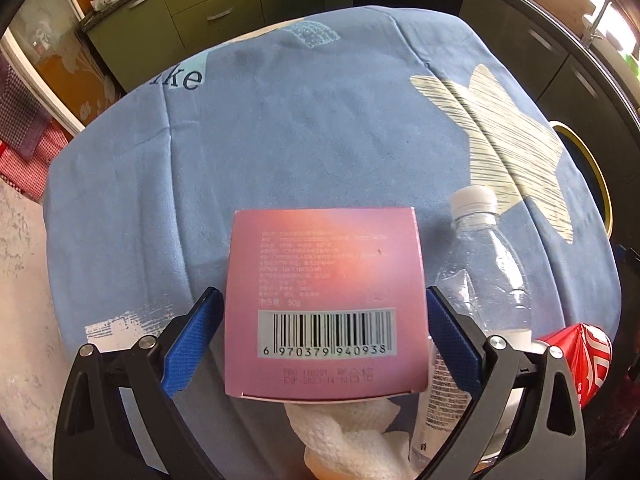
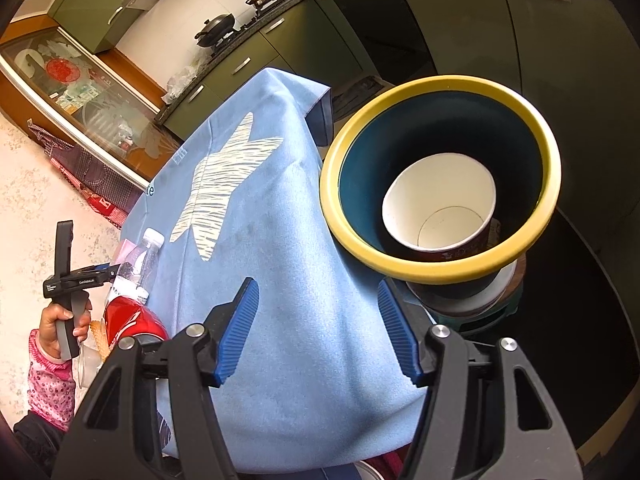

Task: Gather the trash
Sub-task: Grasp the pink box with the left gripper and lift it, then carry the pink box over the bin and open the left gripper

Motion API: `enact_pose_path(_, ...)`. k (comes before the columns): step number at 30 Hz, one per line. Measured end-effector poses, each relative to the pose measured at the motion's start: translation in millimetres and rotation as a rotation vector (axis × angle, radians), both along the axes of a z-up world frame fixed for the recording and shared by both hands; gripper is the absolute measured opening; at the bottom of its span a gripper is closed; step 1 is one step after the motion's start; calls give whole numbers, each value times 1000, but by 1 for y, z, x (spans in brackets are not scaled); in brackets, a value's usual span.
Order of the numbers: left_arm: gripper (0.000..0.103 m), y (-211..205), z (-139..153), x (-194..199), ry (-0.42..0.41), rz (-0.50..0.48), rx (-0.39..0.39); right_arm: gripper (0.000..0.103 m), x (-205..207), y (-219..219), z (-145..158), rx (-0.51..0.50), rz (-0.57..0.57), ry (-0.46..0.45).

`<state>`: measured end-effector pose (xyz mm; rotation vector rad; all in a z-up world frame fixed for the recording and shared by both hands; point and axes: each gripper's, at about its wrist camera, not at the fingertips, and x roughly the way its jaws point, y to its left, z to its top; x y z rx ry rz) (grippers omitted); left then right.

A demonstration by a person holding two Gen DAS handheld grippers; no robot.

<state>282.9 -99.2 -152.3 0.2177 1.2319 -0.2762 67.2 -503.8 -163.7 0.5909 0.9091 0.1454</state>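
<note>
My left gripper (image 1: 324, 300) is shut on a pink box (image 1: 326, 280) with a barcode, its blue pads pressing both sides, held over the blue tablecloth (image 1: 280, 152). Under and beside the box lie a crumpled white tissue (image 1: 352, 436), a clear plastic bottle (image 1: 484, 280) with a white cap, and a red can (image 1: 588, 360). My right gripper (image 2: 316, 292) is open and empty above the cloth's edge, next to a dark bin with a yellow rim (image 2: 436, 268). A white paper cup (image 2: 438, 204) lies inside the bin. The left gripper (image 2: 100, 270), bottle (image 2: 138, 264) and can (image 2: 132, 322) also show in the right wrist view.
Green kitchen cabinets (image 1: 200, 12) stand behind the table. The bin's yellow rim (image 1: 600, 184) shows past the table's right edge in the left wrist view. A stove with pans (image 2: 224, 28) and a glass-front cabinet (image 2: 80, 92) stand in the background. The floor (image 2: 40, 184) is pale and speckled.
</note>
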Motion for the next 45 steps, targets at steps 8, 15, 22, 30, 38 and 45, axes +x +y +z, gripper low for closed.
enact_pose_path(8,77,10,2,5,11,13,-50,59,1,-1,-1,3,-4,2)
enact_pose_path(15,77,11,50,-1,-89,2,-66,59,2,2,1,0,3,-5)
enact_pose_path(22,77,-24,96,-22,-140,-86,-107,59,-10,-8,10,-24,-32,-33)
enact_pose_path(30,77,-153,116,-43,-112,-352,-150,59,-47,-41,23,-86,-153,-64)
enact_pose_path(38,77,-316,102,-57,-88,-622,-139,60,-83,-78,20,-78,-254,-71)
enact_pose_path(45,78,-407,65,-41,-80,-683,-93,62,-96,-96,5,-47,-307,-48)
